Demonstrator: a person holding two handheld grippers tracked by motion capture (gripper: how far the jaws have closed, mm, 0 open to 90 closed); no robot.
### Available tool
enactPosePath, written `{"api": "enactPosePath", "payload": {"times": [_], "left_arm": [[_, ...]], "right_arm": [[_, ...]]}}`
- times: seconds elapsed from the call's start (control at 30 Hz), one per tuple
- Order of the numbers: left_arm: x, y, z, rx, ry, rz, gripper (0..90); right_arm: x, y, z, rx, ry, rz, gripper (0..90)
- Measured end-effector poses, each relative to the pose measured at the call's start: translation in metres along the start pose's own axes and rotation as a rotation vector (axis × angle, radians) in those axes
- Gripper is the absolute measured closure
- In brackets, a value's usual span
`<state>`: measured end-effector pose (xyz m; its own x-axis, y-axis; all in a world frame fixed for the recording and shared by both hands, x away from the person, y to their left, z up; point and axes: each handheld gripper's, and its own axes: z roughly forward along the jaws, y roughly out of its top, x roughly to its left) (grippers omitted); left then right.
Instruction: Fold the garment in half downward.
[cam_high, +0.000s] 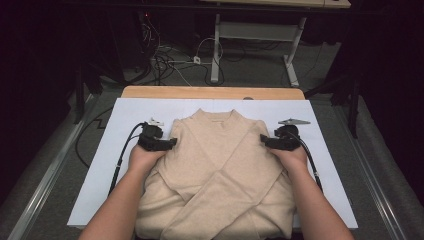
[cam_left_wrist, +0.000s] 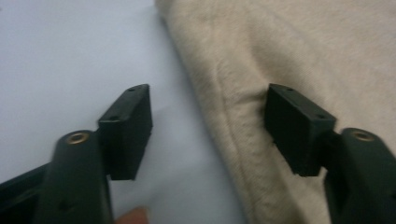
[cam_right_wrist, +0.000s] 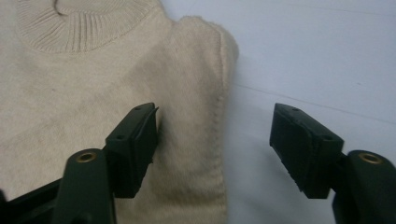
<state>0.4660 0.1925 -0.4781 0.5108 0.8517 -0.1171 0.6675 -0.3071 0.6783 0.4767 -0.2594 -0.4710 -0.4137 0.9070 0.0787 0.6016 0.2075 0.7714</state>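
Left forearm: entered from the bottom of the high view, angled up and inward, hand wrapped around the left tool (cam_high: 173, 141) at the sweater's left shoulder.
Right forearm: mirrored on the other side, the right tool (cam_high: 262, 138) pointed inward at the sweater's right shoulder.
Left tool: jaws are seen parted in the left gripper view (cam_left_wrist: 208, 130), one over the white sheet (cam_left_wrist: 70, 56), the other over the knit, the shoulder edge lying between them; no pad is seen pressing on cloth.
Right tool: jaws are seen parted in the right gripper view (cam_right_wrist: 215, 147), the shoulder seam between them, one jaw over the knit, one over the sheet; nothing is gripped.
Sweater: the beige sweater (cam_high: 220, 170) is laid flat at the middle of the sheet, collar away from the person, sleeves crossed over the chest, hem at the near edge.
Surface: a wooden strip (cam_high: 212, 92) is left bare beyond the sheet's far edge.
Open room: bare sheet is left on both sides of the sweater and beyond its collar.
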Motion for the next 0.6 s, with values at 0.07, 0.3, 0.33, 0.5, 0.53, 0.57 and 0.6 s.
{"api": "enactPosePath", "payload": {"times": [0.07, 0.3, 0.33, 0.5, 0.53, 0.57, 0.6], "left_arm": [[-0.004, 0.004, 0.003, 0.003, -0.010, 0.009, 37.1], [-0.012, 0.006, 0.007, -0.013, -0.050, 0.023, 68.5], [-0.012, 0.006, 0.006, -0.015, -0.044, 0.027, 73.3], [-0.009, 0.011, 0.004, -0.029, -0.003, 0.040, 78.5], [-0.007, 0.013, 0.001, -0.037, 0.008, 0.039, 78.6], [-0.004, 0.016, -0.001, -0.050, 0.012, 0.031, 78.7], [-0.001, 0.020, -0.004, -0.062, 0.014, 0.026, 79.1]], "right_arm": [[0.002, 0.003, 0.006, 0.013, 0.005, -0.006, 37.5], [0.009, 0.008, 0.016, 0.039, 0.027, -0.033, 63.2], [0.009, 0.008, 0.016, 0.037, 0.045, -0.032, 70.5], [0.006, 0.012, 0.008, -0.008, 0.012, -0.038, 82.6], [0.005, 0.014, 0.006, -0.024, 0.004, -0.028, 82.9], [0.002, 0.017, 0.003, -0.039, -0.007, -0.023, 83.0], [0.000, 0.020, 0.000, -0.055, -0.007, -0.010, 83.0]]}}
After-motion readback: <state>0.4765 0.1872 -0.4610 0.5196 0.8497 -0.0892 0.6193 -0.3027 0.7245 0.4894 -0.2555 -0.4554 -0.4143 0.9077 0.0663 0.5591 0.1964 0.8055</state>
